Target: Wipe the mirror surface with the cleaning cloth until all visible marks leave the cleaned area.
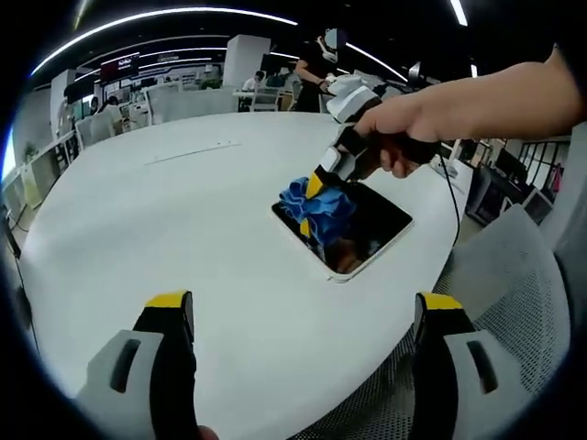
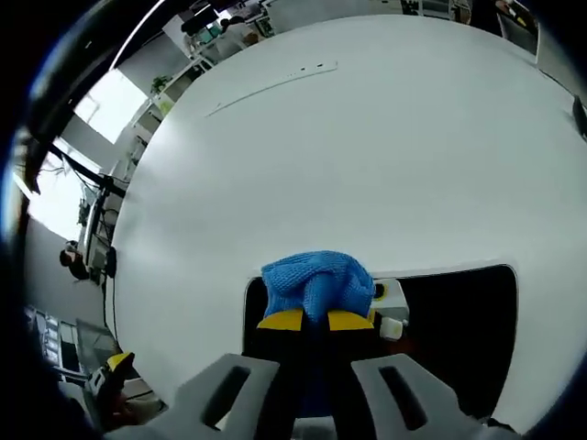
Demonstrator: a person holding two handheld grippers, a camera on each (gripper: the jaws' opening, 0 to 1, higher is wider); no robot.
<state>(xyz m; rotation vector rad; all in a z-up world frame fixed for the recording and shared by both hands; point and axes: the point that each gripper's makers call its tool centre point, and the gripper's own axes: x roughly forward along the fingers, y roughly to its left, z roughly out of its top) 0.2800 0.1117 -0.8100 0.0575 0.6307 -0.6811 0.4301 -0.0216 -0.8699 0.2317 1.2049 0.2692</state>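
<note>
Right claw [image 2: 315, 320], jaws closed on the blue cleaning cloth [image 2: 318, 279], pressed the cloth against the dark mirror [image 2: 459, 330] directly beneath its tips. Left claw [image 1: 303, 307] hung open and empty, apart from the mirror [image 1: 376, 225], which lay ahead of it on the white surface [image 1: 183, 229]. A hand [image 1: 440, 115] gripped the right claw [image 1: 312, 188].

Broad white round table [image 1: 165, 238], a dark rectangular mirror [image 1: 381, 229] flat near its edge.
</note>
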